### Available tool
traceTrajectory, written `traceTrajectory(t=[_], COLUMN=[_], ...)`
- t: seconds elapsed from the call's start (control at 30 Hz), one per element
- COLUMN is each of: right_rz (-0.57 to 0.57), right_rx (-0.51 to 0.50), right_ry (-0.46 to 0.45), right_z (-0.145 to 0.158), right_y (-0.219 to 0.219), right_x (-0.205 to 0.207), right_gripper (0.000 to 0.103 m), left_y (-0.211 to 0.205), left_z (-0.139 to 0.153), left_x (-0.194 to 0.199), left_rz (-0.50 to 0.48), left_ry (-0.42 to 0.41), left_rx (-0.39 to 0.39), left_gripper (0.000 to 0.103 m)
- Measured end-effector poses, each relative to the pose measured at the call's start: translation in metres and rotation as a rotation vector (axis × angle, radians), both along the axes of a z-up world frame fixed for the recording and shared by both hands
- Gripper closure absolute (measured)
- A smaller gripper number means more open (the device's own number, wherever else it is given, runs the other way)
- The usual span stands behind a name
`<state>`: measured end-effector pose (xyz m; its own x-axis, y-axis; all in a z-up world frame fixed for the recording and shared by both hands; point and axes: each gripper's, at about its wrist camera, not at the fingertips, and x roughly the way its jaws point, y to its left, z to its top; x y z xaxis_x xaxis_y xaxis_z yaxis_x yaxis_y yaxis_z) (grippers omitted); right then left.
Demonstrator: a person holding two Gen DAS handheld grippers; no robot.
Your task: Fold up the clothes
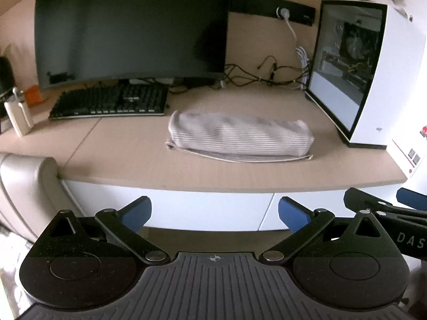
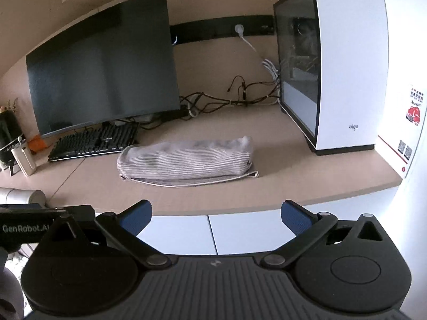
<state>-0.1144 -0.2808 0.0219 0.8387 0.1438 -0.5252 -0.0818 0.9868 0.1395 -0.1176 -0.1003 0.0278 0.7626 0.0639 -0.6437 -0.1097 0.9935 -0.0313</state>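
Two grippers hang off the near edge of the worktop (image 1: 128, 157), both with jaws spread wide and nothing between them. The left gripper (image 1: 214, 213) fills the bottom of its own view, its blue pads facing the white drawer fronts (image 1: 208, 210) under the worktop edge. The right gripper (image 2: 216, 216) sits likewise low in its view, well apart from the cloth.

The striped garment (image 1: 240, 136), grey and white, lies folded into a long bundle at the centre of the left view, with a pale hem along its near side. In the right view it lies just left of centre. Behind it to the left stands a dark monitor (image 1: 130, 29) with a black keyboard (image 1: 112, 101) in front. At the right of the frame stands a white computer case (image 1: 373, 80), with tangled cables (image 1: 256, 77) between it and the monitor.
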Motion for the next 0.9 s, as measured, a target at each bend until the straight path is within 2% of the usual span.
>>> traceTrajectory(t=[0.9], right_rz=[0.009], right_rx=[0.022], right_ry=[0.057], right_z=[-0.0067], right_y=[-0.0026], right_x=[0.0066], right_gripper=[0.0], left_y=[-0.0003], left_z=[-0.0041], left_x=[0.003], left_rz=[-0.007], left_ry=[0.03], left_rx=[0.016], left_gripper=[0.0])
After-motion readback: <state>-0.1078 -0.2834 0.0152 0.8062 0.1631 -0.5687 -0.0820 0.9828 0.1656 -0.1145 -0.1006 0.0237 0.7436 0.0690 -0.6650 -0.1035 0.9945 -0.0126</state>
